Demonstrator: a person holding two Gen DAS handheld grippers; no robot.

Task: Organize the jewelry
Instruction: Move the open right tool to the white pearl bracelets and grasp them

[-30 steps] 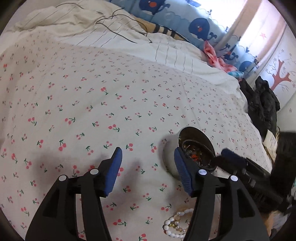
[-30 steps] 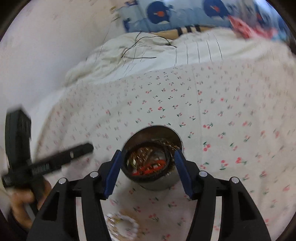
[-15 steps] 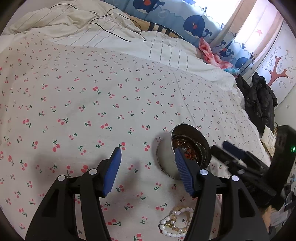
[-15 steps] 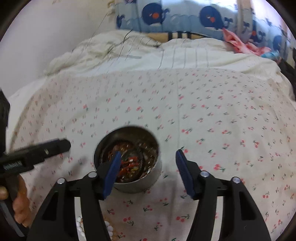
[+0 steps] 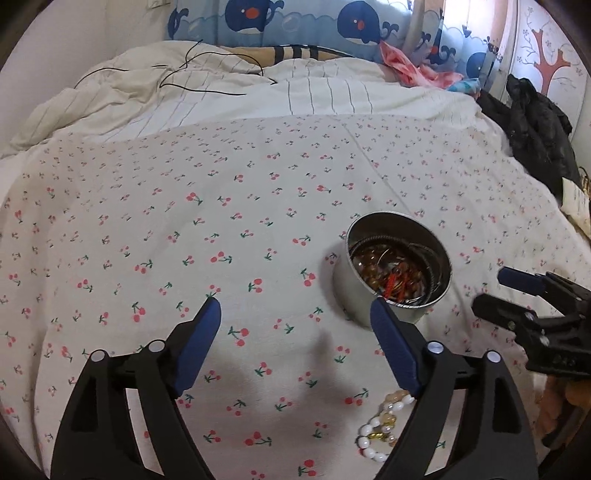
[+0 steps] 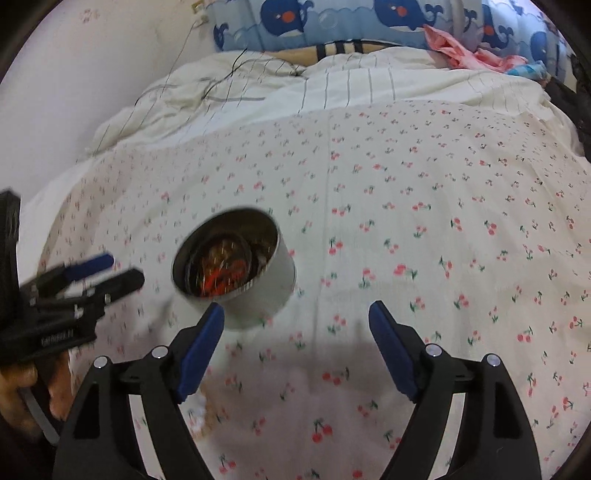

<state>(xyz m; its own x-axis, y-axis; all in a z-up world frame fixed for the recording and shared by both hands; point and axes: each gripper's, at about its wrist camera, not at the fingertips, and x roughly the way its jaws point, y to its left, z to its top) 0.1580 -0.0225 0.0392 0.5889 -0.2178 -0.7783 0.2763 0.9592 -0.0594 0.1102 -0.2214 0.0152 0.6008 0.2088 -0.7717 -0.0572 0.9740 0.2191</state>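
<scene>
Through your left wrist camera, your left gripper (image 5: 295,314) hangs over a bed sheet (image 5: 184,206) printed with small red cherries. Its jaws are opening, and only sheet lies between them. The tin (image 5: 397,273) stands upright on the sheet just past the right finger, lid off, with beads and bangles heaped inside. A bead bracelet (image 5: 380,428) lies on the sheet nearer you, partly hidden behind that same finger. Your right gripper (image 5: 491,291) reaches in from the right edge, near the tin but apart from it. Farther back a striped white duvet (image 5: 258,96) is bunched up with a thin black cable (image 5: 207,70) across it. A whale-print cushion (image 5: 295,22) runs along the head of the bed, pink cloth (image 5: 406,62) sits beside it, and dark clothes (image 5: 535,122) are piled at the right.

Through your right wrist camera, which is blurred, your right gripper (image 6: 295,314) has its jaws opening too, with bare sheet between them. The tin (image 6: 236,269) stands just beyond the left finger, outside the gap. Your left gripper (image 6: 110,269) comes in from the left edge, your hand (image 6: 22,384) below it. A plain white wall (image 6: 92,74) rises to the left of the bed.
</scene>
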